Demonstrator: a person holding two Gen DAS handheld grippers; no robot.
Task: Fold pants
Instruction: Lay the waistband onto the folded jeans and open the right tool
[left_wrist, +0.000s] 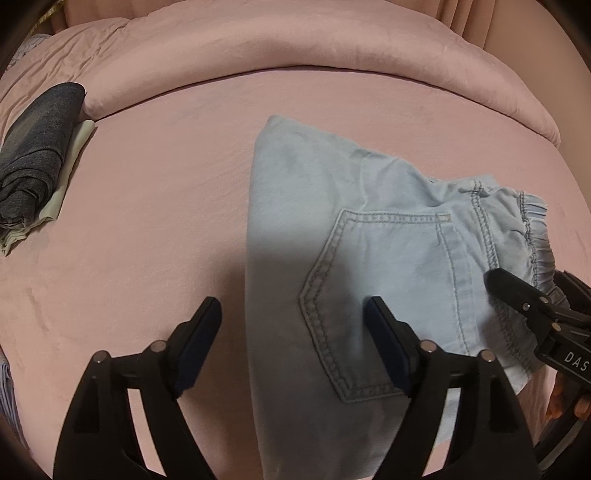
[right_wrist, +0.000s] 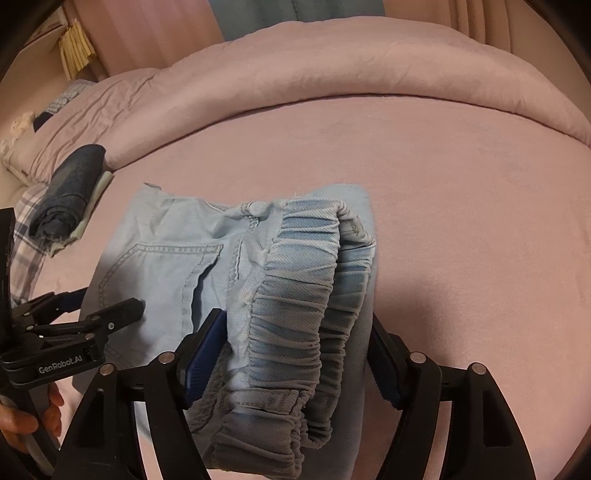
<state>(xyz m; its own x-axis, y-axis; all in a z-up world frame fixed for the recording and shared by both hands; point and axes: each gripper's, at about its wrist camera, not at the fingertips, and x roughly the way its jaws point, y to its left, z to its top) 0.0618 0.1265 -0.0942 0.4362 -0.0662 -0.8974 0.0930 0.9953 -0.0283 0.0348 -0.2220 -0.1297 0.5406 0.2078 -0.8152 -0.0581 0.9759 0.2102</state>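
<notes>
Light blue pants (left_wrist: 332, 229) lie part-folded on the pink bed (left_wrist: 147, 206), back pocket up. Your left gripper (left_wrist: 291, 325) hovers wide open and empty, straddling their left edge; your right gripper (right_wrist: 295, 354) is spread around the bunched elastic waistband (right_wrist: 295, 280), seemingly not pinching it. Soft, light denim: grip at the thick waistband. The grippers read "GenRobot.AI" and "DAS".

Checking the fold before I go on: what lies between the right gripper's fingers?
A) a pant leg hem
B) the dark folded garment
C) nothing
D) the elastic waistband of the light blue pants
D: in the right wrist view the gathered elastic waistband of the light blue pants sits between the right gripper's fingers.
</notes>
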